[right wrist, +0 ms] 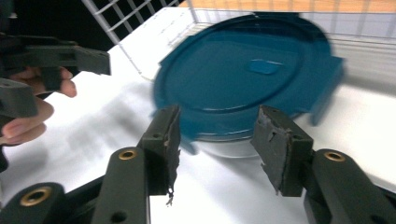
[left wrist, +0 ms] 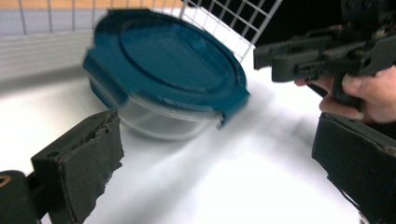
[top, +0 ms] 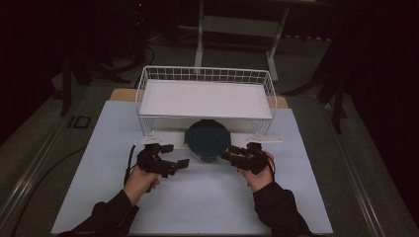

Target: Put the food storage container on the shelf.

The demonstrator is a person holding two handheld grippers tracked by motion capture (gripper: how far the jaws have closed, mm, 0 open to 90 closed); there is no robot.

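A round clear container with a dark teal lid sits on the pale mat, half under the front edge of the white wire rack. My left gripper stands to its left, jaws wide apart and empty, a short way off the container. To the container's right is my right gripper, jaws partly apart just short of the lid's rim, with nothing between the pads. The right gripper also appears in the left gripper view, and the left gripper in the right gripper view.
The rack's wire wall rises just behind the container, and its white shelf hangs above it. The pale mat covers the table in front of both hands. A metal stand stands on the dark floor beyond the table.
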